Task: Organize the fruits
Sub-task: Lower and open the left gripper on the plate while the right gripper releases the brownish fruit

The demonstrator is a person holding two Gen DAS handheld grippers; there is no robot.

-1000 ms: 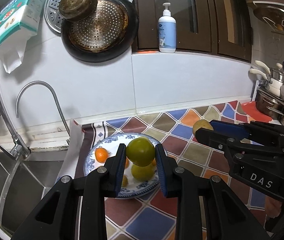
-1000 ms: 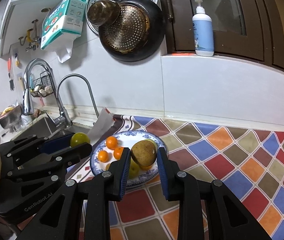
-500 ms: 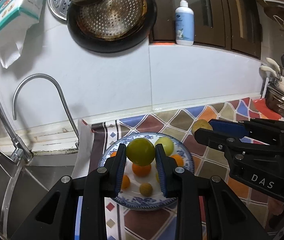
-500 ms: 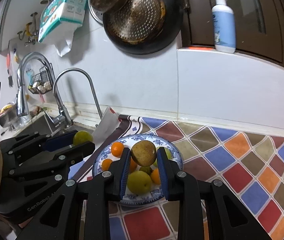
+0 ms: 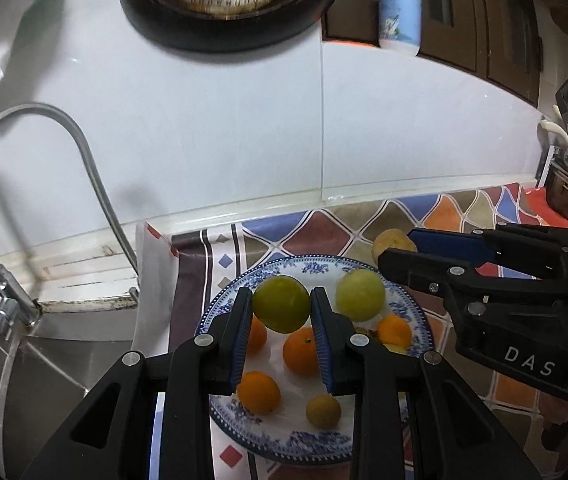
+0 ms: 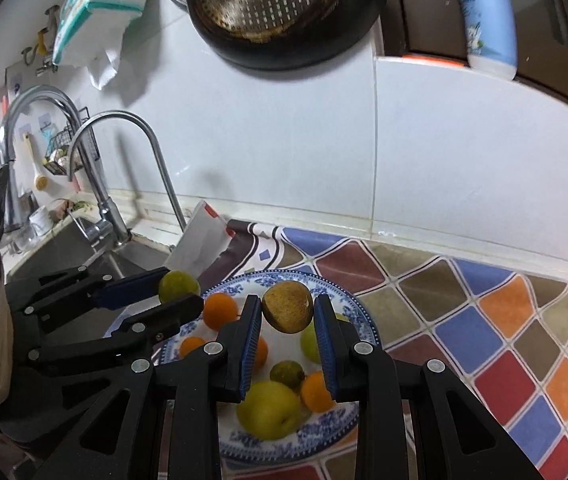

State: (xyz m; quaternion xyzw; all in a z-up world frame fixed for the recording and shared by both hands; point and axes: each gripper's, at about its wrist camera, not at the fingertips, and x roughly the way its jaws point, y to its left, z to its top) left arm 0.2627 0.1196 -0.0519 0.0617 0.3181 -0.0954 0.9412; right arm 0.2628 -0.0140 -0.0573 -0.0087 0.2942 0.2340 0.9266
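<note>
The left hand-held gripper [image 5: 282,314] pinches a green fruit [image 5: 281,309] above the blue-patterned plate [image 5: 367,266] on the counter; the right hand-held gripper [image 6: 287,318] pinches a brown fruit [image 6: 287,311] over it too. The plate is crowded with oranges: a released fruit may roll off, and the grippers may collide.

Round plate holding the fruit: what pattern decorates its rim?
Blue floral print on the white plate, clearest in the left wrist view.

Hanging pan [image 6: 284,12], curved faucet [image 5: 44,168], soap bottle [image 6: 487,20].
</note>
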